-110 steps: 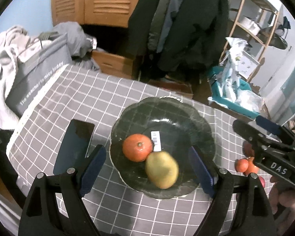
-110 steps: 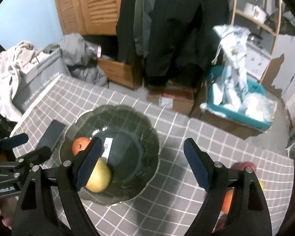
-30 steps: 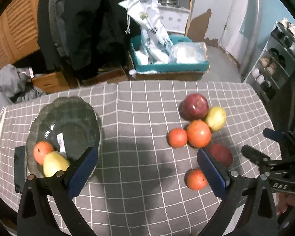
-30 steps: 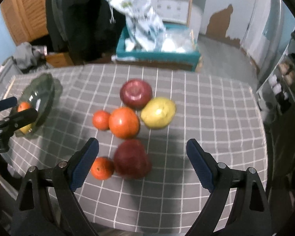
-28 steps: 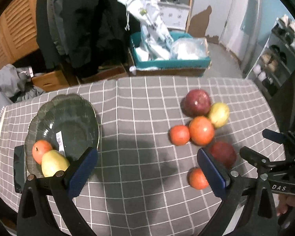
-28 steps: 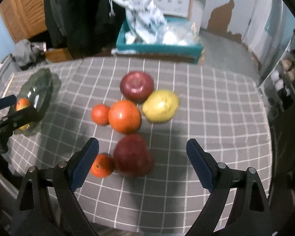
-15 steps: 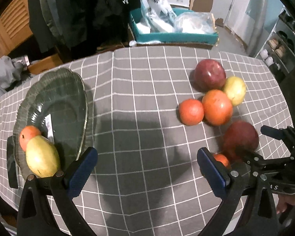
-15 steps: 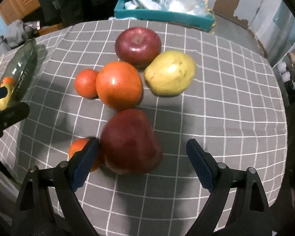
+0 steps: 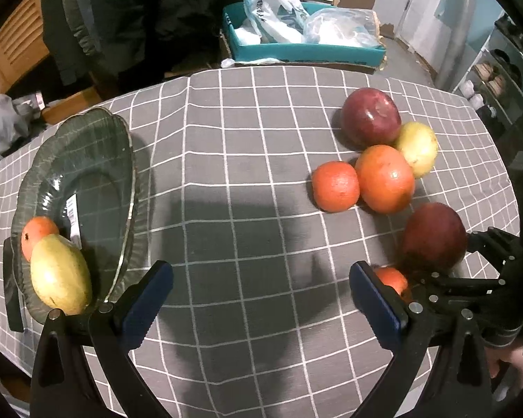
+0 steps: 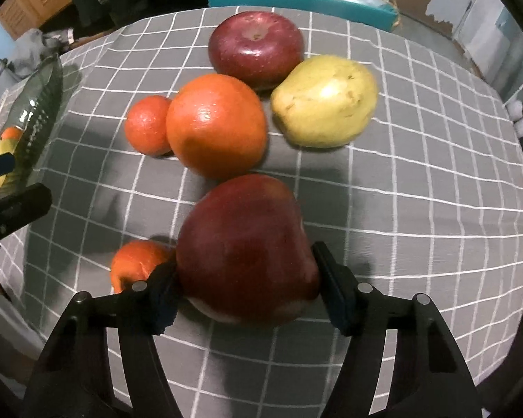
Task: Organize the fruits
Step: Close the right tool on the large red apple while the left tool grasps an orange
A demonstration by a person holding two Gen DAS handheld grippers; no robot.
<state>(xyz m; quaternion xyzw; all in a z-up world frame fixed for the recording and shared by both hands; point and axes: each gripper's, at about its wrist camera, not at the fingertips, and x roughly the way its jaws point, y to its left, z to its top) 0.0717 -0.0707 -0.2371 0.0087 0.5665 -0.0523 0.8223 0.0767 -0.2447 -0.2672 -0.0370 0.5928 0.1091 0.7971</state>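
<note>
My right gripper [image 10: 245, 296] is shut on a dark red apple [image 10: 244, 250] that rests on the grey checked tablecloth; the apple also shows in the left wrist view [image 9: 434, 237]. A small orange [image 10: 136, 264] lies beside its left finger. Beyond are a big orange [image 10: 216, 125], a small orange [image 10: 148, 125], a second red apple [image 10: 256, 45] and a yellow pear [image 10: 326, 101]. My left gripper [image 9: 261, 299] is open and empty above the cloth. The dark glass plate [image 9: 97, 160] at the left holds a small orange [image 9: 36, 233] and a pear [image 9: 59, 275].
A teal box with plastic bags [image 9: 303, 45] stands on the floor beyond the table's far edge. Dark coats [image 9: 122, 17] hang behind. A black phone [image 9: 10, 292] lies left of the plate. The table's right edge runs close to the fruit.
My right gripper came down toward the fruit and closed on the near red apple. My left gripper swung from over the plate toward the middle of the table and lowered.
</note>
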